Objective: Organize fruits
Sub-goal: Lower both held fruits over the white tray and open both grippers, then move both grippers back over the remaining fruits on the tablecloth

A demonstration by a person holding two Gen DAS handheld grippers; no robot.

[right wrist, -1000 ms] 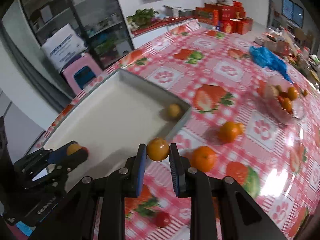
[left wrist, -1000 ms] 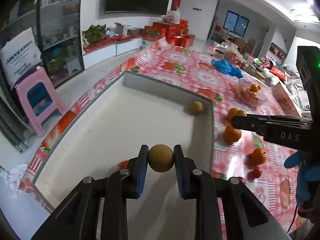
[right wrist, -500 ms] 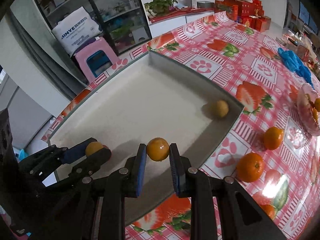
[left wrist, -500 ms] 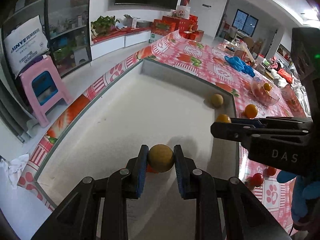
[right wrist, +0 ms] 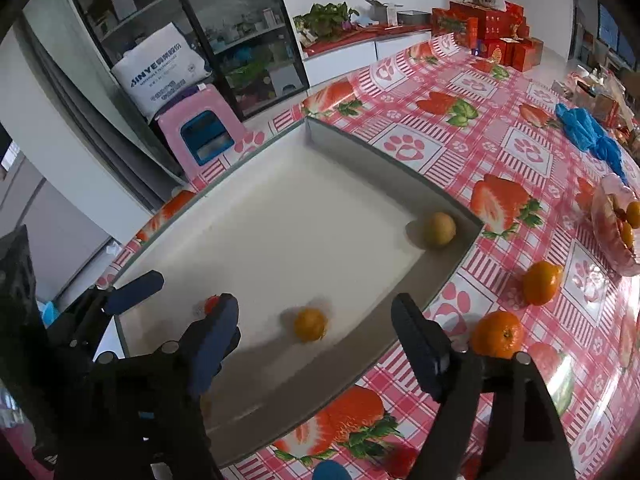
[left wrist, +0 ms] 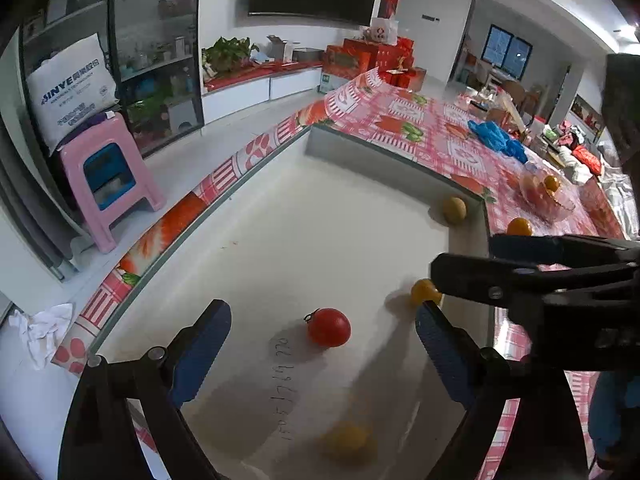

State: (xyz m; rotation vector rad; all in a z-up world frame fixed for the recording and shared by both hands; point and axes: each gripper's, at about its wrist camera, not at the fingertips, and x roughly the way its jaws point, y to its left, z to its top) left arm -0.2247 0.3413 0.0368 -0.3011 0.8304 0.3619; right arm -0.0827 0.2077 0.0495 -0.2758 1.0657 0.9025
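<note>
Both my grippers are opening over the shallow white tray (right wrist: 280,216): my left gripper (left wrist: 322,344) with a blurred yellow-brown round fruit (left wrist: 346,442) below it, my right gripper (right wrist: 316,334) above a small orange mandarin (right wrist: 310,324) on the tray floor, neither gripped.

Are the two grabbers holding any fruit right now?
No. The left gripper and right gripper are both opening with nothing gripped; the orange lies loose in the tray.

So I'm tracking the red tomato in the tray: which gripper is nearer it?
Left. The left gripper opens right over the tomato; the right gripper opens beside it, over an orange.
</note>
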